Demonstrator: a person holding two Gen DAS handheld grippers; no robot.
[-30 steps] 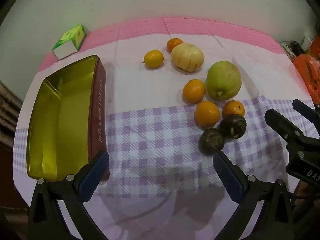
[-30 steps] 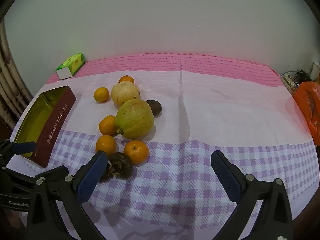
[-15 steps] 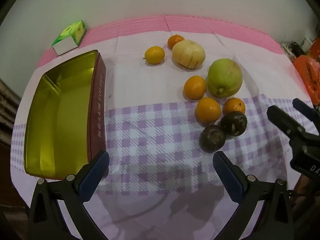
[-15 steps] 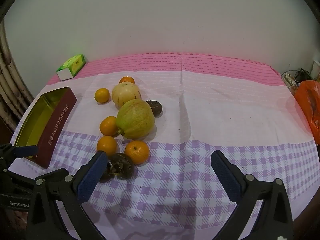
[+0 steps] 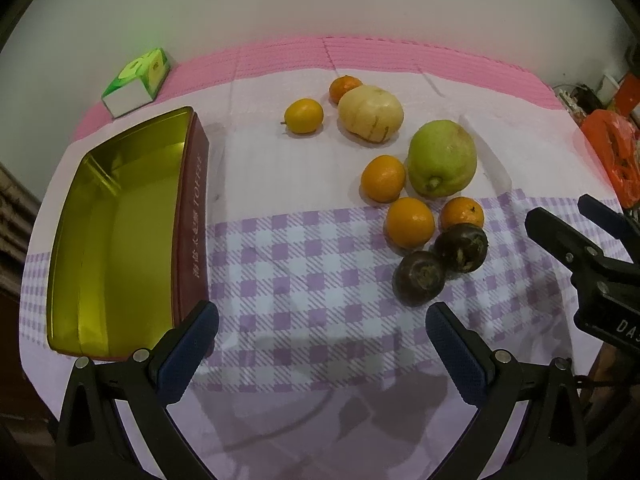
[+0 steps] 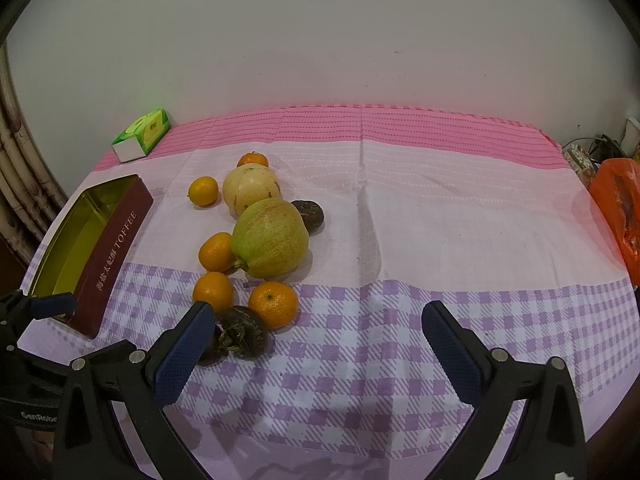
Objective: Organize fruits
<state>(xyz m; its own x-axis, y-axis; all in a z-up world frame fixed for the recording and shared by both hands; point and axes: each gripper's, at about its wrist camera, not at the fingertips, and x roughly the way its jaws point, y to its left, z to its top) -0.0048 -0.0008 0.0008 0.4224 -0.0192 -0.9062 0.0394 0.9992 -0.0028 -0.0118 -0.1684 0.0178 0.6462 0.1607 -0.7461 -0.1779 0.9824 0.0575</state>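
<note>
Fruits lie in a loose cluster on the tablecloth: a large green pear-like fruit [image 5: 442, 158] [image 6: 270, 238], a pale yellow round fruit [image 5: 370, 113] [image 6: 251, 187], several small oranges such as one orange [image 5: 409, 222] [image 6: 273, 304], and dark brown fruits [image 5: 418, 278] [image 6: 242, 332]. An empty gold-lined toffee tin [image 5: 120, 232] [image 6: 96, 248] sits at the left. My left gripper [image 5: 320, 336] is open and empty, above the cloth near the tin's front corner. My right gripper [image 6: 316, 336] is open and empty, its left finger beside the dark fruits.
A green and white tissue box [image 5: 138, 76] [image 6: 142, 134] stands at the back left. An orange plastic bag [image 5: 612, 152] [image 6: 618, 204] hangs off the table's right edge. A wall closes the back. The right gripper shows at the right of the left wrist view [image 5: 580, 248].
Both views have shifted slightly; the left gripper has drifted a little, so the tin and fruits sit marginally lower and nearer. Nothing was gripped or moved on the table.
</note>
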